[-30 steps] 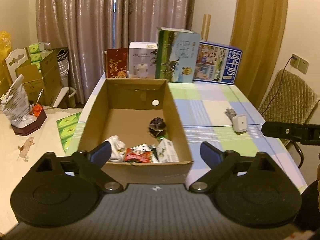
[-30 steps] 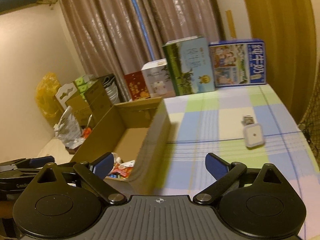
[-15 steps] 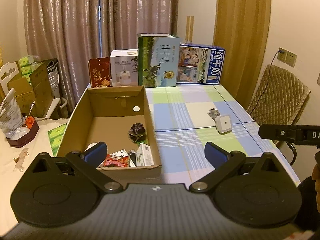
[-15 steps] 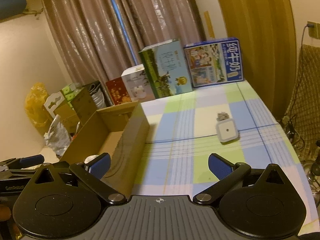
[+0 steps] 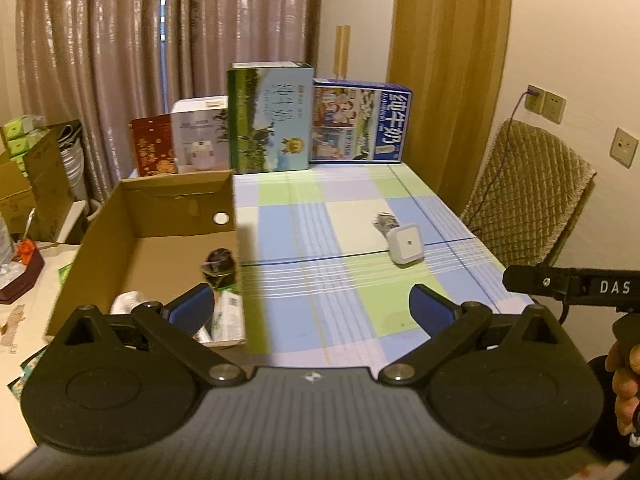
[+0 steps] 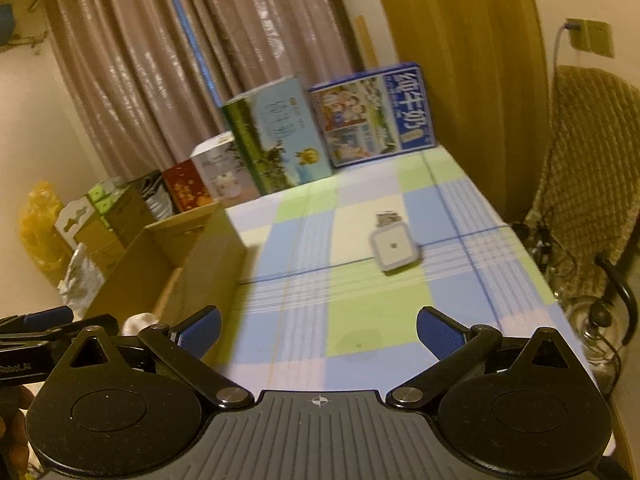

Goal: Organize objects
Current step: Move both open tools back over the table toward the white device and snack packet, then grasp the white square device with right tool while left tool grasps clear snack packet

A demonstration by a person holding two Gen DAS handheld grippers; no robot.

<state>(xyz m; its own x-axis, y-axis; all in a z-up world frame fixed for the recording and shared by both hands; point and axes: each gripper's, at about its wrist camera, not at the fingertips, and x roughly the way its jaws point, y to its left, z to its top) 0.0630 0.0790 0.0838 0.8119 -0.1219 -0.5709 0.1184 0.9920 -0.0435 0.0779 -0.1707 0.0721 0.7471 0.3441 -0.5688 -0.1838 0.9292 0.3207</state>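
White cube gadget point(image 5: 405, 245) lying alone on the checkered cloth.
Open cardboard box point(image 5: 148, 216) sits left, small items piled at its near end.

I've got open checked tablecloth point(image 5: 344, 280) straight ahead through the centre of both views, nothing between my spread fingers and the small white cube point(image 5: 405, 245) right of centre. The cardboard box point(image 5: 100, 224) walls off the left of the frame. Upright cartons point(image 5: 272, 120) block the far edge, top centre. The quilted chair point(image 5: 528, 188) crowds the right edge.
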